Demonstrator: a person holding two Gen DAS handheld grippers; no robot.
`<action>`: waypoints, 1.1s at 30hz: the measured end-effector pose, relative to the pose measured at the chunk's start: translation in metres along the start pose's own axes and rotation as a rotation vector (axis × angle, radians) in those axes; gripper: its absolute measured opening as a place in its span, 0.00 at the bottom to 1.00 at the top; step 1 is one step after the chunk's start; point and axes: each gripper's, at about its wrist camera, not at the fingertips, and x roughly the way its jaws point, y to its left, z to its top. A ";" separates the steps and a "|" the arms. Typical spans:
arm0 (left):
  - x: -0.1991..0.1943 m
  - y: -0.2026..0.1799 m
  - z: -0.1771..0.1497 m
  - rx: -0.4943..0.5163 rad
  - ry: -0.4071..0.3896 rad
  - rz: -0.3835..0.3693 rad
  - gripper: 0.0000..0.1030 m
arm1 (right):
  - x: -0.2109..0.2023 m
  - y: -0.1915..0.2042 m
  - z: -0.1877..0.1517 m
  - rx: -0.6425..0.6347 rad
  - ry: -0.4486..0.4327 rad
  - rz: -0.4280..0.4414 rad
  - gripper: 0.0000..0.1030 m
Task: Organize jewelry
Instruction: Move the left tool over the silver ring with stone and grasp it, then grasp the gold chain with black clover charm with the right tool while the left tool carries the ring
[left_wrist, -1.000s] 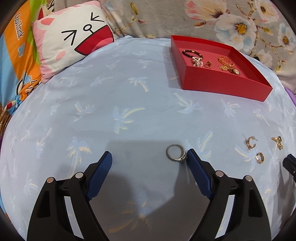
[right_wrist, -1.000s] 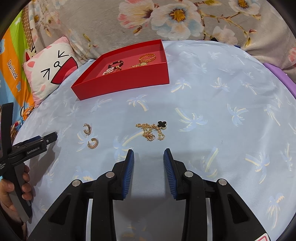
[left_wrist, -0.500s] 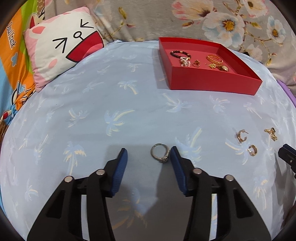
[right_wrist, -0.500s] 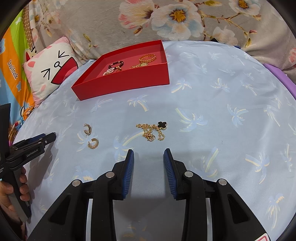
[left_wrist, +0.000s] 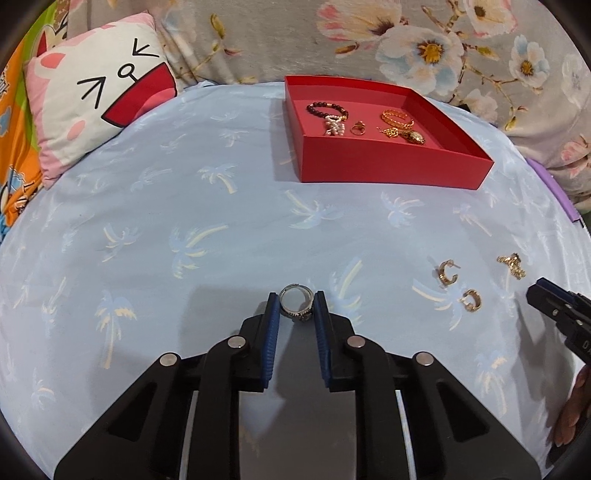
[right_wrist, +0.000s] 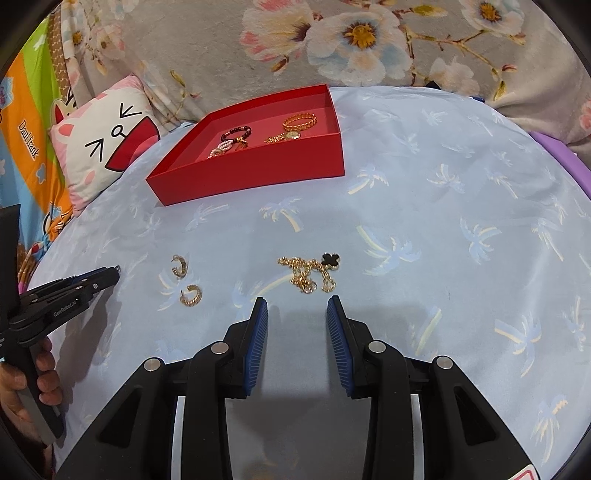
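My left gripper (left_wrist: 295, 308) pinches a silver ring (left_wrist: 296, 305) between its blue pads (left_wrist: 271, 328), low on the palm-print blue sheet (left_wrist: 221, 221); whether the ring has left the cloth, I cannot tell. I hold it at the fingertips, hoop flat, so that it can drop cleanly into the red tray (left_wrist: 391, 168) at the far side, where a dark bead bracelet (left_wrist: 327, 108), a small ring (left_wrist: 357, 128) and gold chains (left_wrist: 400, 125) already lie.

My right gripper (right_wrist: 297, 308) hovers with fingers spread and empty, its tips just short of a gold necklace with a black clover charm (right_wrist: 314, 271), likely my next pickup. Two gold hoop earrings (right_wrist: 184, 280) sit between my two tools, still loose on the sheet, near each other but apart. A cartoon-face cushion (left_wrist: 99, 92) leans at the left, clear of the work. The thin hoop could slip out if I tilt.
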 end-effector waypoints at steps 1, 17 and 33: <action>0.001 -0.001 0.001 -0.001 -0.003 -0.004 0.18 | 0.002 0.001 0.002 -0.006 0.000 -0.003 0.33; 0.002 0.000 0.001 -0.004 -0.017 -0.013 0.18 | 0.030 -0.011 0.028 0.028 0.035 -0.030 0.25; 0.002 -0.001 0.000 -0.007 -0.018 -0.016 0.18 | 0.028 -0.015 0.032 0.047 0.022 -0.015 0.03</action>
